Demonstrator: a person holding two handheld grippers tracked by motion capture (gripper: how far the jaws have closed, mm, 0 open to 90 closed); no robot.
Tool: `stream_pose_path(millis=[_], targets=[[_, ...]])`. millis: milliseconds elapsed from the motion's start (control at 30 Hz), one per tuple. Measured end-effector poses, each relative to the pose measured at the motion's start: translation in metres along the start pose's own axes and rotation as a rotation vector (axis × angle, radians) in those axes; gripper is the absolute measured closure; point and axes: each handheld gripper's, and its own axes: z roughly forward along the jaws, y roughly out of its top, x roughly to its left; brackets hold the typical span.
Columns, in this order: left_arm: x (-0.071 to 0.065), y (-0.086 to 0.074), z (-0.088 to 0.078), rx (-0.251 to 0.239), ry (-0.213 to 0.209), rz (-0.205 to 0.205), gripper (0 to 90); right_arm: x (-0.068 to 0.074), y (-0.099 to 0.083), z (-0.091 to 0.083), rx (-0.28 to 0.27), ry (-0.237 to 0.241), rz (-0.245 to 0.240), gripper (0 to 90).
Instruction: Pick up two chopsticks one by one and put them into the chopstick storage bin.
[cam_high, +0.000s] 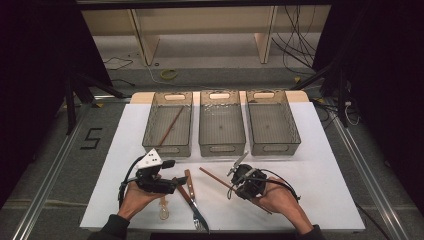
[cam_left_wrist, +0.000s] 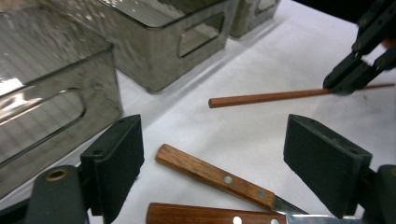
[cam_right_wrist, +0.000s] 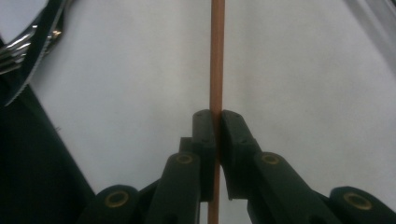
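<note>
The thin reddish-brown wooden chopstick (cam_right_wrist: 216, 56) lay clamped between the two black jaws of the right gripper (cam_high: 239, 176), which were pressed together on it with no gap showing in the right gripper view. In the high view this chopstick (cam_high: 215, 178) ran slantwise over the white table cover (cam_high: 320, 175), its free end pointing up and left toward the middle clear plastic bin (cam_high: 221, 123) and stopping short of that bin's near wall. The left gripper view showed the same chopstick (cam_left_wrist: 266, 97) raised a little above the cover, with the right gripper (cam_left_wrist: 348, 86) closed on its far end.

Left of that chopstick, nearer the person, lay a wooden-handled fork (cam_high: 194, 202) and, crossing beside it, a second wooden-handled utensil (cam_left_wrist: 215, 175) whose head could not be made out. Both handles lay just in front of the left gripper (cam_left_wrist: 212, 172), whose jaws stood wide apart and held nothing. In the high view the left gripper (cam_high: 176, 184) sat well left of the held chopstick, held in the person's left hand (cam_high: 135, 197), with a clear-bowled spoon (cam_high: 163, 210) lying just below it.

Beyond the middle bin's left side stood the left clear plastic bin (cam_high: 168, 123), with a second brown chopstick (cam_high: 171, 126) lying slantwise inside it. On the middle bin's other side stood the right clear plastic bin (cam_high: 272, 121). The person's right hand (cam_high: 280, 197) gripped the right gripper from below.
</note>
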Motion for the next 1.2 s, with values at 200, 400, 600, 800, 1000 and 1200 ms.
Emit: stream_pose_path(millis=[200,400,600,800,1000,1200], targets=[[-0.011,0.007,0.007,0.039,-0.036,0.096,19.3,0.014,0.003,-0.014,-0.023,-0.002,-0.085,85.3],[-0.024,0.012,0.011,0.096,-0.077,0.197,21.5,0.025,0.005,-0.019,-0.031,-0.003,-0.159,85.3],[-0.037,0.014,0.016,0.159,-0.119,0.276,23.4,0.034,0.006,-0.024,-0.037,0.005,-0.194,85.4],[-0.045,0.016,0.020,0.213,-0.138,0.348,29.4,0.040,0.006,-0.024,-0.036,0.018,-0.224,85.4],[-0.052,0.016,0.022,0.264,-0.156,0.409,39.0,0.046,0.008,-0.024,-0.027,0.028,-0.250,85.4],[-0.059,0.017,0.023,0.299,-0.177,0.464,49.1,0.050,0.007,-0.024,-0.026,0.030,-0.271,85.4]])
